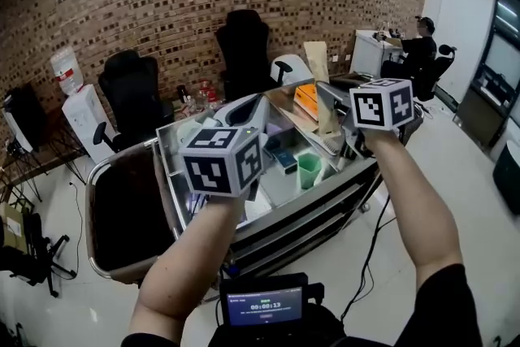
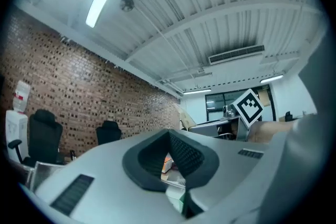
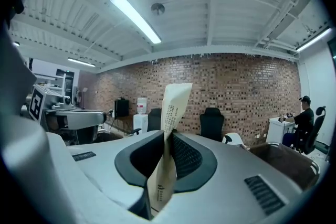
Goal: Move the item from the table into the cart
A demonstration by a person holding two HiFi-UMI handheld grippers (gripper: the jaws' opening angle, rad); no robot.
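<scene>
A tall tan paper packet with print (image 3: 169, 149) stands pinched between the jaws of my right gripper (image 3: 167, 136), which is shut on it; in the head view that packet (image 1: 328, 123) hangs below the right gripper (image 1: 335, 111). My left gripper (image 1: 249, 111) is beside it, over a steel tray cart (image 1: 174, 168). Its jaws meet at the tips with nothing between them (image 2: 169, 136). A second cart with a metal rim and a dark brown inside (image 1: 122, 207) stands to the left, also seen as a brown bin (image 3: 286, 157).
The steel cart holds a green cup (image 1: 309, 170), an orange box (image 1: 306, 100) and a blue item (image 1: 284, 158). Black office chairs (image 1: 244, 49) and a water dispenser (image 1: 81, 114) line the brick wall. A person (image 1: 418, 49) sits at back right.
</scene>
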